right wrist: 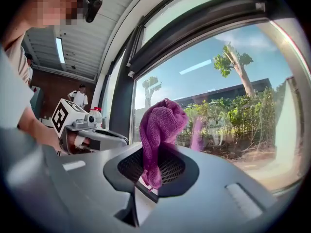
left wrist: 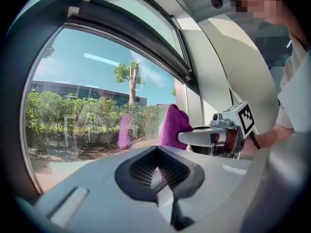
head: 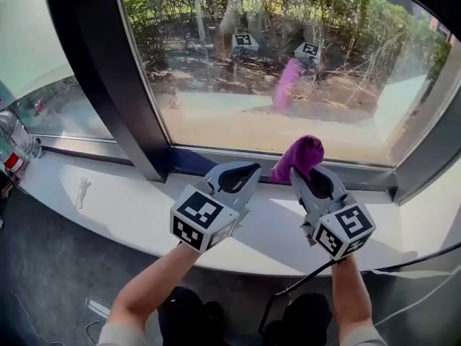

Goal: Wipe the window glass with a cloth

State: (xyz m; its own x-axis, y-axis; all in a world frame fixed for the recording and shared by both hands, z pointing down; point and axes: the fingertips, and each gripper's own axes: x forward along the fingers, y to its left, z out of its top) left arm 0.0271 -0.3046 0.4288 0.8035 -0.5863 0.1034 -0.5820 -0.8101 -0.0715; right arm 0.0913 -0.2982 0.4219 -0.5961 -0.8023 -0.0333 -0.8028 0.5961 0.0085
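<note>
Right gripper (head: pixel 306 180): jaws clamp purple cloth (head: pixel 303 155), bunched beyond them.
Left gripper (head: pixel 240 174): jaws together, empty.
Window glass (head: pixel 216 85): ahead.

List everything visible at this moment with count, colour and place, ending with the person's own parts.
cloth: one, purple, near the pane's bottom edge
window glass: one pane, clear, straight ahead, reflecting cloth and grippers
window frame: one, black, around the pane
sill: one, white, below the window
bottle: at least one, clear with red, far left edge
cable: one, black, under the right forearm
left gripper: one, grey, over the sill, jaws together, empty
right gripper: one, grey, shut on the cloth
</note>
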